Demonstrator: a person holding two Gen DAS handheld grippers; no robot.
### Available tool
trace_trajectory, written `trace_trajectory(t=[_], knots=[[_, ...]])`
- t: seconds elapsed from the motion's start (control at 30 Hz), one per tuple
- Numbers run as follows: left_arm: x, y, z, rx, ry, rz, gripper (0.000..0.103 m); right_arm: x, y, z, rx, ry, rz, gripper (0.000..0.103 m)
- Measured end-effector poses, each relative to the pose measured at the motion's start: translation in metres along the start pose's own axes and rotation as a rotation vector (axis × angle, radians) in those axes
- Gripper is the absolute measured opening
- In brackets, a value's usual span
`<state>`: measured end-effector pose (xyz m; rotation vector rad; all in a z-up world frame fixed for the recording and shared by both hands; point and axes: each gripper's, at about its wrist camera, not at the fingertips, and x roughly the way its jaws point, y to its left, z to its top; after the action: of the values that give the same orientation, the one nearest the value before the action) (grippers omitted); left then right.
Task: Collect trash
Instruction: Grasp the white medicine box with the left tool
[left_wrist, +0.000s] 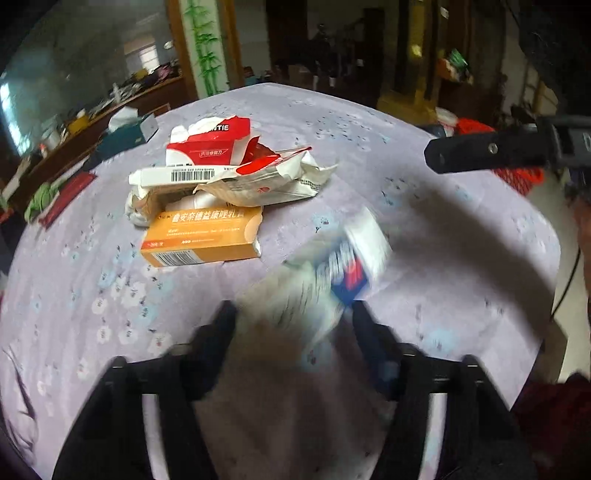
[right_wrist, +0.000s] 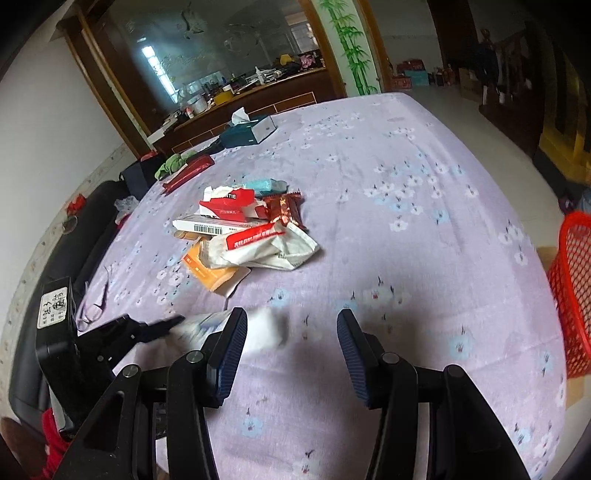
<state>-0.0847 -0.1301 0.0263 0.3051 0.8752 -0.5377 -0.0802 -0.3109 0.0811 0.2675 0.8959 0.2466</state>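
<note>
Left wrist view: the left claw (left_wrist: 291, 314) clamps a blurred white-and-blue wrapper (left_wrist: 332, 273) above the desk (left_wrist: 443, 221), lifted clear of the trash pile (left_wrist: 221, 184), likely for binning

Right wrist view: the right claw (right_wrist: 291, 328) hangs apart, empty; a red basket (right_wrist: 572, 288) waits beside the desk

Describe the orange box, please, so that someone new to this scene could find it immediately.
On the lilac floral tablecloth lies one pile of torn packaging. The orange box sits at the pile's near edge, partly under a crumpled white wrapper. It alone is intact and orange, with white Chinese lettering and a barcode on its end.
</note>
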Motion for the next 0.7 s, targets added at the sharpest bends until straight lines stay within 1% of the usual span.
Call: trace_trajectory(t=[0.03, 0.07, 0.1, 0.23, 0.4, 0.5, 0.63, 0.7], knots=[[0.003, 0.002, 0.0, -0.03, 0.004, -0.003, 0.031, 0.0, 0.003, 0.002, -0.013, -0.004, -0.005, 0.054], [0.007, 0.005, 0.0, -0.063, 0.016, -0.01, 0.022, 0.0, 0.006, 0.004, -0.021, -0.006, -0.006, 0.054], [0.011, 0.008, -0.002, -0.095, 0.029, -0.018, 0.021, 0.001, 0.007, 0.005, -0.025, -0.008, -0.006, 0.054], [0.003, 0.019, -0.015, -0.156, 0.014, -0.017, 0.021, 0.0, 0.012, 0.01, -0.035, -0.021, -0.011, 0.054], [-0.02, 0.043, -0.043, -0.239, -0.007, 0.016, 0.02, 0.006, 0.017, 0.01, -0.053, -0.012, -0.014, 0.054], [-0.038, 0.059, -0.06, -0.3, -0.026, 0.043, 0.02, 0.012, 0.029, 0.01, -0.087, -0.008, -0.007, 0.054], [-0.058, 0.079, -0.078, -0.385, -0.068, 0.075, 0.02, 0.021, 0.065, 0.009, -0.23, -0.031, -0.016, 0.054], [-0.064, 0.085, -0.082, -0.401, -0.085, 0.107, 0.02, 0.028, 0.087, 0.008, -0.32, -0.053, -0.026, 0.054]])
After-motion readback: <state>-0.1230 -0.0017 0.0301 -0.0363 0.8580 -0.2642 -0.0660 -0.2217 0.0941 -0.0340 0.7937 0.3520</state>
